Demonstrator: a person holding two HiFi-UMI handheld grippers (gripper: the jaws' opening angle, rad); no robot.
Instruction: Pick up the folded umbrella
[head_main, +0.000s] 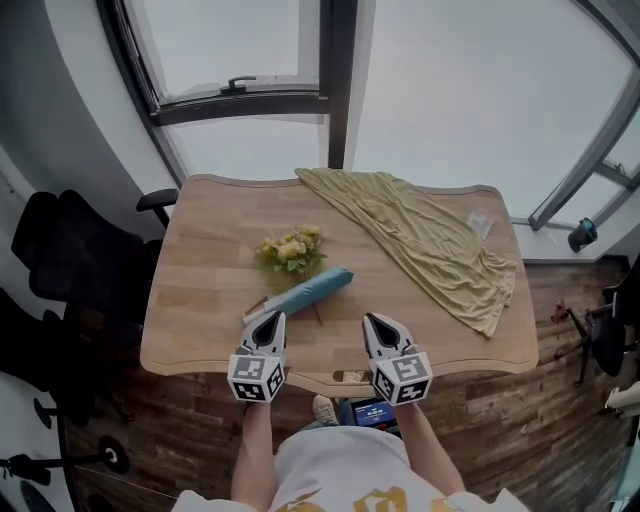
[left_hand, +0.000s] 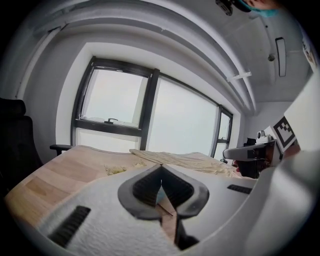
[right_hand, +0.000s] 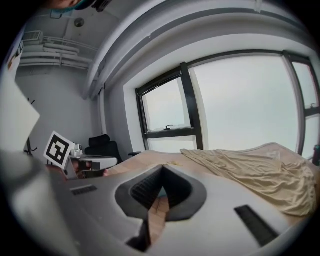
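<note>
A folded teal umbrella lies slanted on the wooden table, near its front middle. My left gripper hovers at the front edge, its tips just left of the umbrella's near end, jaws shut with nothing in them. My right gripper is beside it to the right, also shut and empty, apart from the umbrella. In the left gripper view the closed jaws fill the lower frame and a sliver of teal shows between them. The right gripper view shows its closed jaws the same way.
A bunch of yellow flowers lies just behind the umbrella. An olive cloth is spread over the table's right half, with a small clear wrapper on it. Black office chairs stand to the left. Windows are behind the table.
</note>
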